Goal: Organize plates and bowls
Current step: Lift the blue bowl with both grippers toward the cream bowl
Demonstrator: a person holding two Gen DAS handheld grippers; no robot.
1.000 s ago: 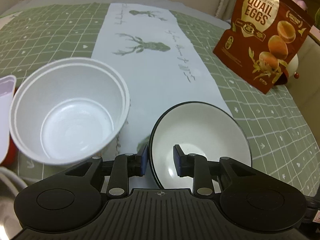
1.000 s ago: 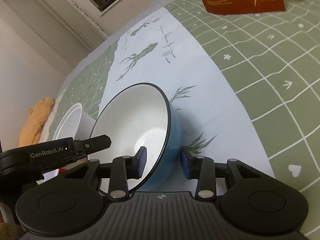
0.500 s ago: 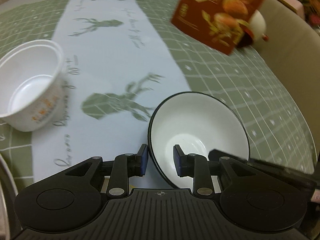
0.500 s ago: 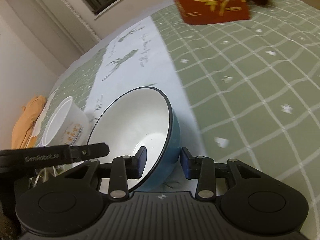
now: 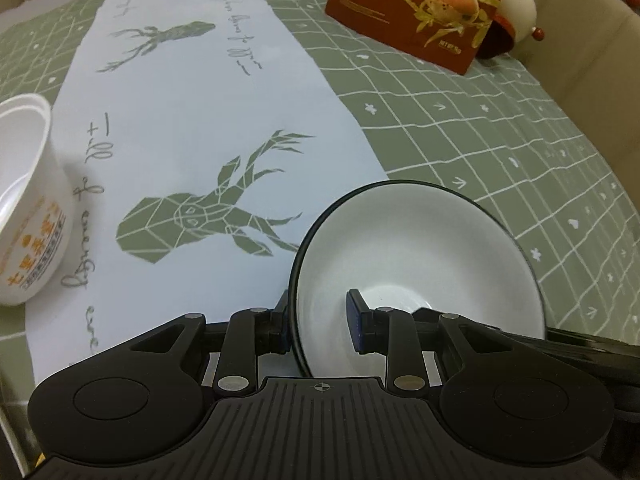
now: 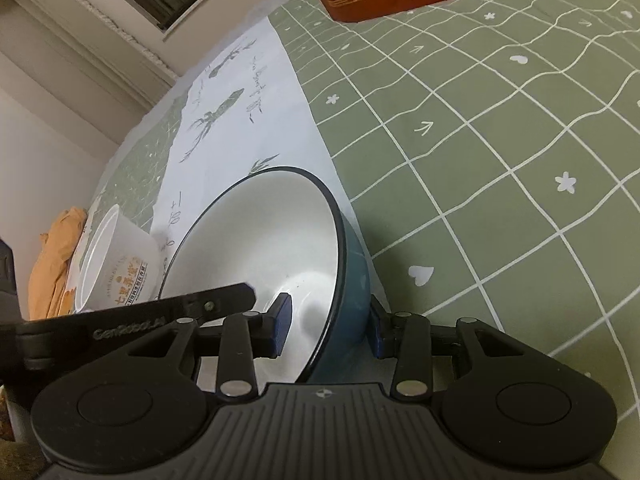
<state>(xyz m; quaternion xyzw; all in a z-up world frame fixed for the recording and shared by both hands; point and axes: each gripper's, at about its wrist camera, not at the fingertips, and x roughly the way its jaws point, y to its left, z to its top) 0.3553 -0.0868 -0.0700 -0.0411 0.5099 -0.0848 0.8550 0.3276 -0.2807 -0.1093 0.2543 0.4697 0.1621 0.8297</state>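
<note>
left gripper (image 5: 318, 322) straddles the near rim of the bowl (image 5: 420, 264), one pad outside the wall, the other inside; fingers not fully shut, contact with the rim cannot be confirmed. right gripper (image 6: 330, 326) straddles the same bowl (image 6: 280, 248) from the other side, one pad inside on the white, one against the blue outer wall; whether it is pinching i cannot tell either. bowl: white inside, dark rim, blue outside, tilted, sitting at the seam where the white deer runner (image 5: 192, 128) meets the green checked cloth (image 5: 500, 128). left gripper's arm crosses the right view in front of the bowl. white cup (image 5: 28, 208) with orange print stands on the runner, well left of the bowl, apart from it. red box (image 5: 412, 12) stands far back on the cloth. orange cloth (image 6: 56, 256) bunched behind the cup in right view.
</note>
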